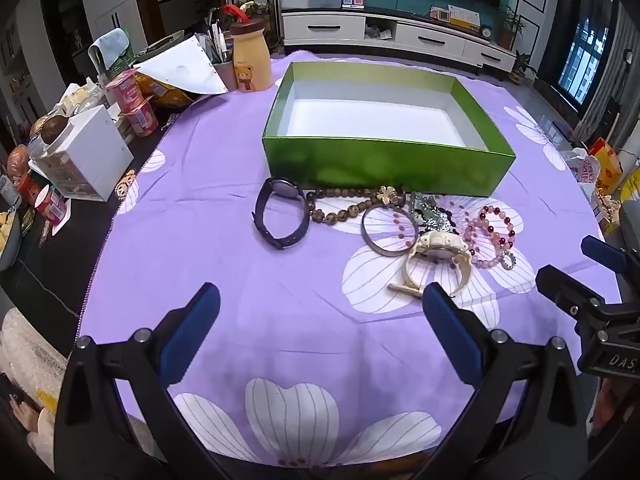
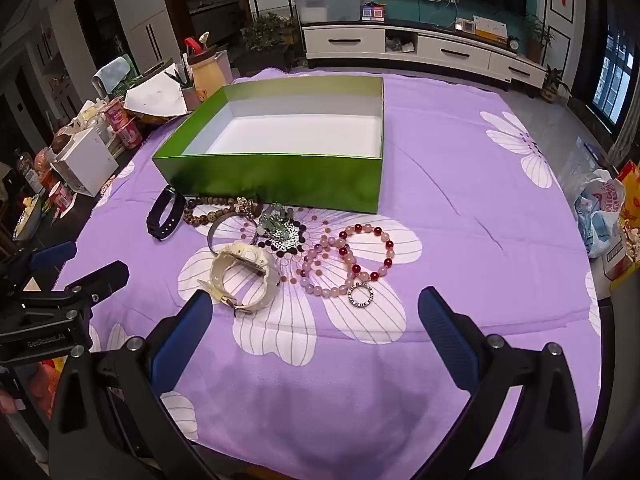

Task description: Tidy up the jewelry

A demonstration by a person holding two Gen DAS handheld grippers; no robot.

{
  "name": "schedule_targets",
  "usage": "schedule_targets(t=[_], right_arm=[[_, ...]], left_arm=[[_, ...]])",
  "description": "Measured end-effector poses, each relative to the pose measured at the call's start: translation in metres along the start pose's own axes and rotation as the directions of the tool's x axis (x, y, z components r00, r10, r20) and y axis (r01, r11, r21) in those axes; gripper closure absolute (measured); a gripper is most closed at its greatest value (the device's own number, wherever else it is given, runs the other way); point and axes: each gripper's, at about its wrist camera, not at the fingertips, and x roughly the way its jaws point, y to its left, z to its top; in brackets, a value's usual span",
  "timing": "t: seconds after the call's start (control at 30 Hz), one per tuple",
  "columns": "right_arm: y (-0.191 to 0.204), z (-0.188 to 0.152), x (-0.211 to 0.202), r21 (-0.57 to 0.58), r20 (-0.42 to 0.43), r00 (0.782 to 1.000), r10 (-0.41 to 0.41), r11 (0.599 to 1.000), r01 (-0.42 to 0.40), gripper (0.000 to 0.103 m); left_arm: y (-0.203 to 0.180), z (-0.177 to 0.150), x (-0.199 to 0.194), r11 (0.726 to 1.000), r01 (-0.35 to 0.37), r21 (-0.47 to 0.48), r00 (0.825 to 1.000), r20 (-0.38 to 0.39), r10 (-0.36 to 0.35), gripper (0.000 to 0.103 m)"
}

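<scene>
On the worktop's purple flowered cloth (image 1: pixel 224 280), just in front of the empty green box (image 1: pixel 388 162): black watch (image 1: pixel 280 216), brown bead string (image 1: pixel 340 204), dark bangle (image 1: pixel 389 232), cream watch (image 2: pixel 244 276), pink and red bead bracelets (image 2: pixel 360 260), small silver ring (image 2: pixel 361 295), all loosely clustered, none inside the box. Above the bare cloth nearer the cameras: left gripper (image 1: pixel 320 336) and right gripper (image 2: pixel 316 336), both tilted downward, jaws fully apart, holding nothing.

We see the other gripper's fingers (image 1: pixel 576 280) cut off at three o'clock, the green box (image 2: pixel 280 184) hiding part of the brown bead strand (image 2: pixel 208 210), and the tangled charms (image 2: pixel 282 232) too small to tell.
</scene>
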Motion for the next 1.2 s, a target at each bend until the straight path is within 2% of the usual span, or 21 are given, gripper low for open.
schedule_targets(t=[0.23,1.2], right_arm=[[-0.0013,0.0002,-0.0002,0.003,-0.008,1.000,0.004,1.000,-0.004,0.001],[0.0055,0.0006,-0.0059,-0.008,-0.002,1.000,0.021,1.000,-0.021,0.001]], left_arm=[[0.0032,0.0006,0.0008,1.000,0.012,-0.008,1.000,-0.017,-0.012,0.002],[-0.0038,0.0016,-0.0008,1.000,0.013,0.013,1.000,-0.006,-0.013,0.002]])
